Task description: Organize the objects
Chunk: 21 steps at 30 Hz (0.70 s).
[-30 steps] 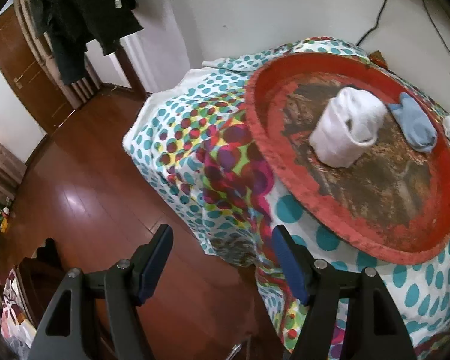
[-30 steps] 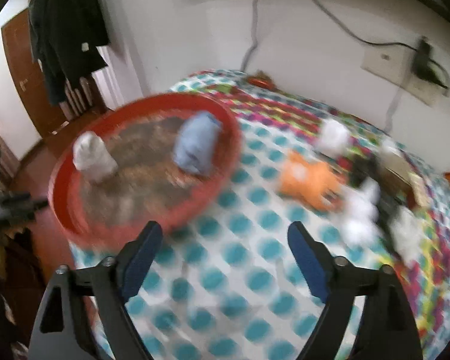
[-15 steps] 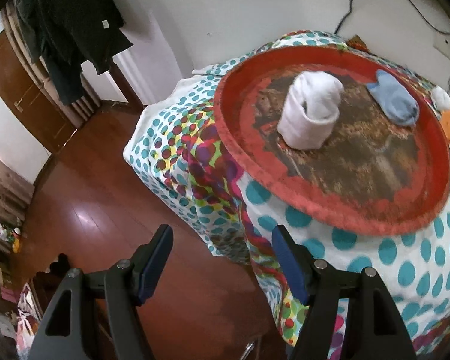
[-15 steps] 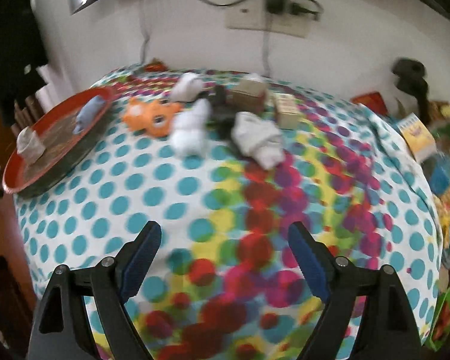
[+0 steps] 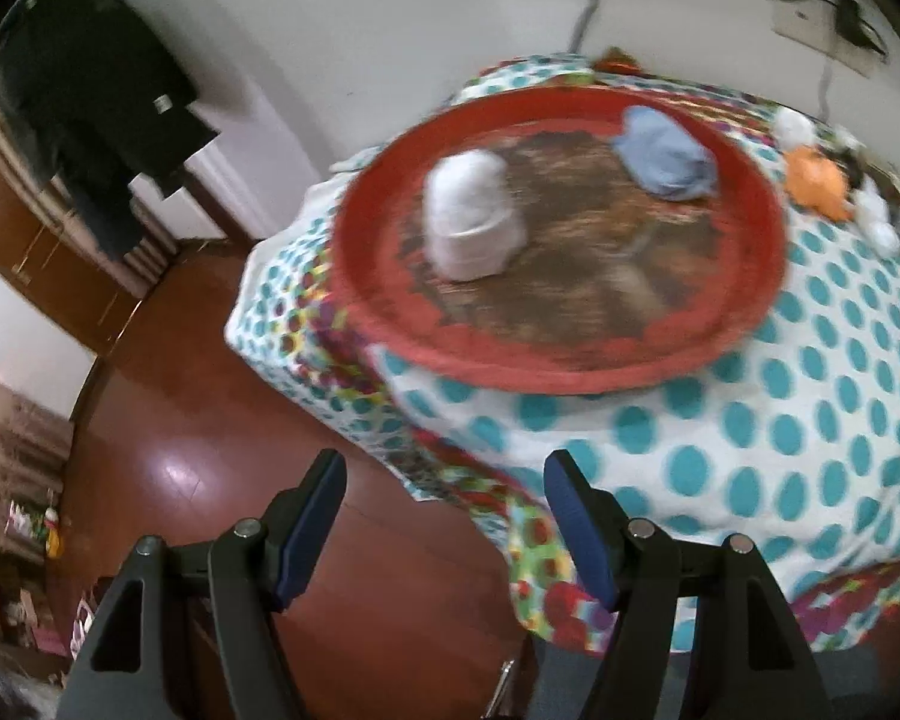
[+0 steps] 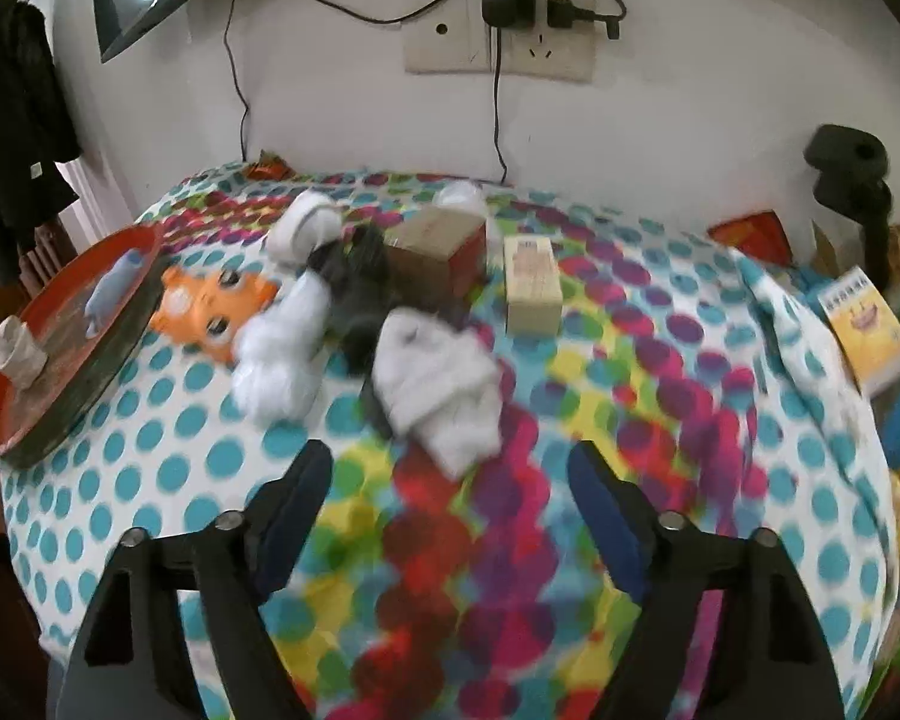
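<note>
A round red tray [image 5: 744,324] [image 6: 72,396] rests on the left end of the dotted tablecloth. On it stand a rolled white sock [image 5: 471,219] [image 6: 18,351] and a blue sock [image 5: 666,162] [image 6: 114,282]. My left gripper [image 5: 444,474] hangs open over the table's corner, short of the tray, nothing between its fingers. To the tray's right lies a heap: an orange character sock [image 6: 216,306], white socks [image 6: 282,354], a dark sock [image 6: 354,288] and a pale grey sock [image 6: 438,384]. My right gripper [image 6: 450,462] hovers just before the grey sock, its jaws closing, nothing between them.
Behind the heap stand a brown box [image 6: 438,246] and a pale box [image 6: 531,288]. A yellow box [image 6: 867,324] and clutter sit at the right edge. Sockets and cables [image 6: 498,42] hang on the wall. Wooden floor [image 5: 180,450] and dark hanging clothes [image 5: 90,114] lie left.
The left gripper has swung right, so the tray now sits centred and farther up. The right gripper has swept right from the tray to the sock heap and come nearer; its jaws have narrowed.
</note>
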Each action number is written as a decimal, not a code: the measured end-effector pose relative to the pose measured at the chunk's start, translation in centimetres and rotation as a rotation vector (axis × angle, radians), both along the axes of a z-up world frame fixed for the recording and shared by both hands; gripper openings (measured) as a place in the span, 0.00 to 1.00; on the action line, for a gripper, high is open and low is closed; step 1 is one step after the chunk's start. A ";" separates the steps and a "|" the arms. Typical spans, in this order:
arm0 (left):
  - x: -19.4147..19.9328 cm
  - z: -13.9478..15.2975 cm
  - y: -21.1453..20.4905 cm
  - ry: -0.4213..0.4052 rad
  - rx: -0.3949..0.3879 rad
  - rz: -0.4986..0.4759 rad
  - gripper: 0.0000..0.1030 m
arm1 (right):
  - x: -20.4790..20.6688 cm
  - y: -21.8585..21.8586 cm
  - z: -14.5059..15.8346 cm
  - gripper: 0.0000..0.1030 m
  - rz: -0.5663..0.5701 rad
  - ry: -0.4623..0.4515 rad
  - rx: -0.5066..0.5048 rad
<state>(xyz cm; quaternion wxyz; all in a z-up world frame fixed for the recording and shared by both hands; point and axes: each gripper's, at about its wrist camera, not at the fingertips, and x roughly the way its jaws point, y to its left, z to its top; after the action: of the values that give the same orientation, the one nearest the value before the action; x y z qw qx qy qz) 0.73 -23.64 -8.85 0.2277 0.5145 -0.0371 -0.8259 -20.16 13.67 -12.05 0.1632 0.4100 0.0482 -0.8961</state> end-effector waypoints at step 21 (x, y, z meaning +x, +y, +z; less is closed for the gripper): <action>-9.6 -1.6 14.6 -0.043 0.133 -0.299 0.68 | -3.2 0.2 -1.7 0.42 0.108 -0.057 -0.081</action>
<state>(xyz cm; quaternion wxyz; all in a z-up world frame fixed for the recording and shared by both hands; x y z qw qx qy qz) -8.91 -9.07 -10.45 0.0670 0.5349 -0.0634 -0.8399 -23.39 13.86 -13.79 0.2288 0.4252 0.0294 -0.8752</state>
